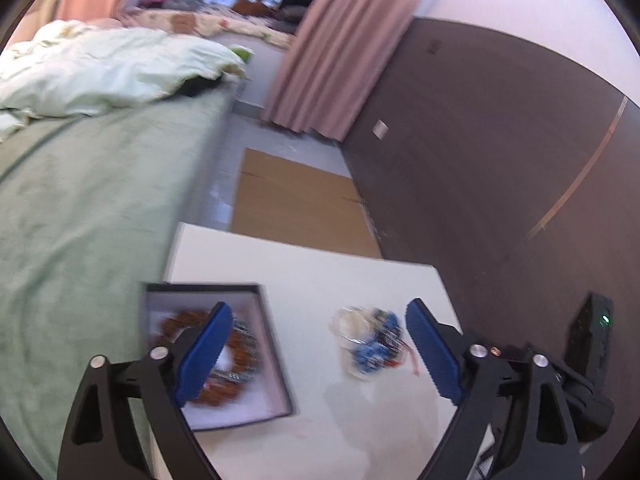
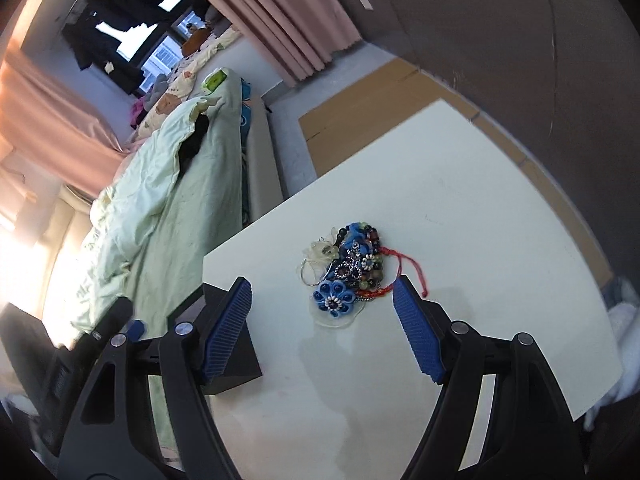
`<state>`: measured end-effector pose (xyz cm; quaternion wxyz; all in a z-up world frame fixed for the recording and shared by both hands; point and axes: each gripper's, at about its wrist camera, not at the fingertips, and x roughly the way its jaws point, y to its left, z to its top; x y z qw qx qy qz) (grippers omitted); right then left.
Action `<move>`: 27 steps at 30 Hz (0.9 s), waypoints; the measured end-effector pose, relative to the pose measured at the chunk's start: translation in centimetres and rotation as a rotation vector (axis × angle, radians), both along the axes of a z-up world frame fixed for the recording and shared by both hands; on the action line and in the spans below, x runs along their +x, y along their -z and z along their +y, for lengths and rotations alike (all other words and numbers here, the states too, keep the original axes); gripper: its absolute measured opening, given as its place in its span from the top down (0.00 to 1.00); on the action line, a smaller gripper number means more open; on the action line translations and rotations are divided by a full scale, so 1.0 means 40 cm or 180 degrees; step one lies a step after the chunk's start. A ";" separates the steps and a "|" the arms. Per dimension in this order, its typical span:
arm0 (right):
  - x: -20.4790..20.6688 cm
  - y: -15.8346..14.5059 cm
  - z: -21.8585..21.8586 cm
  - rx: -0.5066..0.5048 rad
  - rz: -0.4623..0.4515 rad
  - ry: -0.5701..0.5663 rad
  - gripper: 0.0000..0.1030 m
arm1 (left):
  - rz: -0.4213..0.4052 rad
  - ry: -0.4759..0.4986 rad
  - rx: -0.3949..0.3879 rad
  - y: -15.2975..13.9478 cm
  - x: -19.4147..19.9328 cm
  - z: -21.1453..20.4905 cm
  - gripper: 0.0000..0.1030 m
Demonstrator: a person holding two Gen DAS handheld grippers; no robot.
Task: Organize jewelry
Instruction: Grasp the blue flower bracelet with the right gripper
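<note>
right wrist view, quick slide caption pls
Open right tool hovering over a tangled jewelry pile on the white table, dark box at left.

Jewelry pile on table; box left.

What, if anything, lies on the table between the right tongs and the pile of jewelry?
Nothing visible. The right tongs hang open with only bare white table between them and the jewelry pile, which lies just ahead of the fingertips.

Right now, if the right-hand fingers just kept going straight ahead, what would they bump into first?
Probably the jewelry pile on the white table: it lies between the open right gripper fingers, just ahead, though depth is unclear.
</note>
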<state>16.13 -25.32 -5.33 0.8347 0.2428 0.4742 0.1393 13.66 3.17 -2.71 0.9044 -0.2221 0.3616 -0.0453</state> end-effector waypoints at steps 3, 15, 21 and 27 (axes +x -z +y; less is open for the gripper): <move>0.011 0.012 -0.014 0.0009 0.0076 0.0030 0.37 | 0.0088 0.0178 -0.0037 0.028 0.025 -0.058 0.32; 0.078 0.095 -0.033 0.0116 0.0501 0.0013 0.52 | 0.0473 0.0405 -0.0134 0.143 0.103 -0.146 0.72; 0.117 0.129 0.011 0.0046 0.0623 -0.0168 0.58 | 0.0513 0.0333 -0.0121 0.160 0.126 -0.146 0.72; 0.137 0.129 0.010 -0.0079 0.0591 -0.0101 0.59 | 0.0555 0.0305 -0.0107 0.175 0.144 -0.149 0.72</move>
